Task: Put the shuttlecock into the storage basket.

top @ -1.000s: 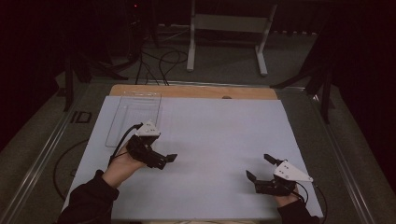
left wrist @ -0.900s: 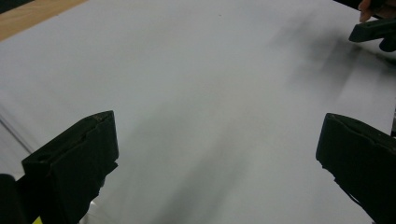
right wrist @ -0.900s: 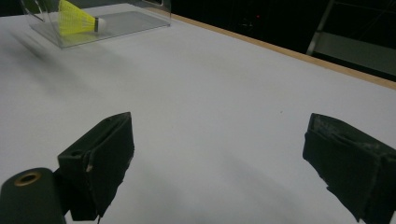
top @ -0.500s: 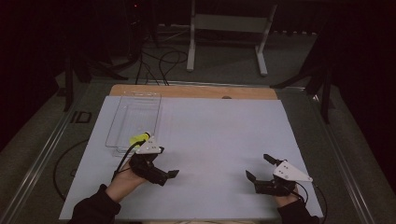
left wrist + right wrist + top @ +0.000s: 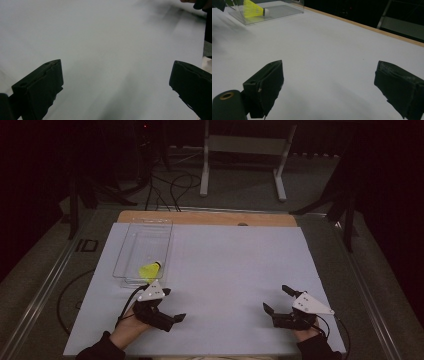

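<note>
A yellow shuttlecock (image 5: 150, 270) with a white cork lies at the near end of a clear plastic tray (image 5: 142, 223) on the left of the table. In the right gripper view the shuttlecock (image 5: 252, 10) sits inside the tray (image 5: 284, 10) at the top left. My left gripper (image 5: 175, 305) is just in front of the tray, open, apart from it. In its own view the left gripper (image 5: 117, 67) has its jaws wide over bare white surface. My right gripper (image 5: 275, 297) rests near the front right, open and holding nothing; its own view shows the right gripper (image 5: 329, 66) the same.
A white sheet (image 5: 225, 265) covers the table, with a wooden edge (image 5: 210, 218) at the far side. A white metal stand (image 5: 245, 150) and cables (image 5: 170, 185) are on the floor beyond. The surroundings are dark.
My left gripper has drawn back from the tray toward the near edge, and the shuttlecock now shows lying in the tray. The right gripper has stayed still.
</note>
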Tool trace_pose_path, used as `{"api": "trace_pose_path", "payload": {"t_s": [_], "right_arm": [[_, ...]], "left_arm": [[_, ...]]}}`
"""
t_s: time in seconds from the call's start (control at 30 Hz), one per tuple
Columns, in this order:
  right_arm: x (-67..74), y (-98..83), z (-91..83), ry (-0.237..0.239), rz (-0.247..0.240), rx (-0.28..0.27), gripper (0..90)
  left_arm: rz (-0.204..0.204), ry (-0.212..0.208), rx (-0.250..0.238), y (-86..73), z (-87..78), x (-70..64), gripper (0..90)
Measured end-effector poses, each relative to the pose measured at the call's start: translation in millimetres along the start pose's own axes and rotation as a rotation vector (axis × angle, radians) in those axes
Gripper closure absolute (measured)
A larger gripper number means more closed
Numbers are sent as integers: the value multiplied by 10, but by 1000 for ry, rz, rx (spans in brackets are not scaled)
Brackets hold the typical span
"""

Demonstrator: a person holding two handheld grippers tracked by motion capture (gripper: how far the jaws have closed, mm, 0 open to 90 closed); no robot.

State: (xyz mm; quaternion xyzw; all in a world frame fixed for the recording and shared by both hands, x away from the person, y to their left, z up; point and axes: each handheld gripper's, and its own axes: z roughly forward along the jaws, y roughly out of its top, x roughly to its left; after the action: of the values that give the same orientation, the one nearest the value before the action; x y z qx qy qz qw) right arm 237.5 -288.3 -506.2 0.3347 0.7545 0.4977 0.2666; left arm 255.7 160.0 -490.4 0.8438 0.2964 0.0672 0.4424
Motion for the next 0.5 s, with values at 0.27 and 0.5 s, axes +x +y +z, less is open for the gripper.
{"api": "trace_pose_path", "payload": {"t_s": [0.27,0.5], "right_arm": [[1,-4,3,3,2,4,88],[2,-6,2,4,1,5,88]], "left_arm": [[-43,32,-22,-205,-70,54,0],[-71,77,-17,-309,-145,83,0]]}}
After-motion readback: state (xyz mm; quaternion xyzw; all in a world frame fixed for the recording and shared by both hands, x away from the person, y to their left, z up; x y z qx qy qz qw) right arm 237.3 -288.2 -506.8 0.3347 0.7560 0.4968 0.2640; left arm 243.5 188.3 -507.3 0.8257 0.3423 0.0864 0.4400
